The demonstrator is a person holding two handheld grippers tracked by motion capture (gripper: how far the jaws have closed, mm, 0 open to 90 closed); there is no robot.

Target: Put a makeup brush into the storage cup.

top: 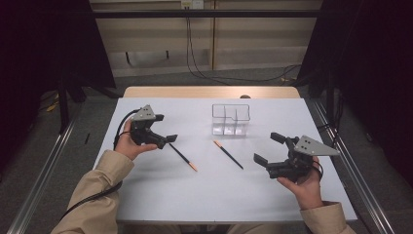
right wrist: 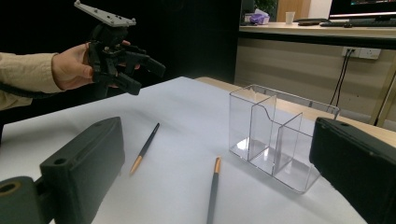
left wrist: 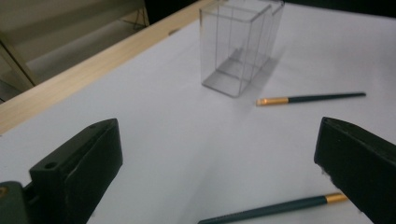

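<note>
A: Both the left gripper (top: 163,139) and right gripper (top: 272,148) gape wide, holding nothing. The near pencil (top: 183,157) lies on the white table (top: 160,195), its dark end beside the left gripper.

B: Light, stiff, slim (likely to roll); pinch mid-shaft. The other pencil (top: 228,154) lies before the clear, brittle-looking organizer (top: 231,118).

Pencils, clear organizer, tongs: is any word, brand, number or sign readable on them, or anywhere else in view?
None can be read.
Left pencil: no print legible, only a gold band.
Right pencil: the same.
Clear organizer: plain, no label.
Left tongs and right tongs: no markings visible.
Monitor in the right gripper view: too small and blurred to read.
</note>
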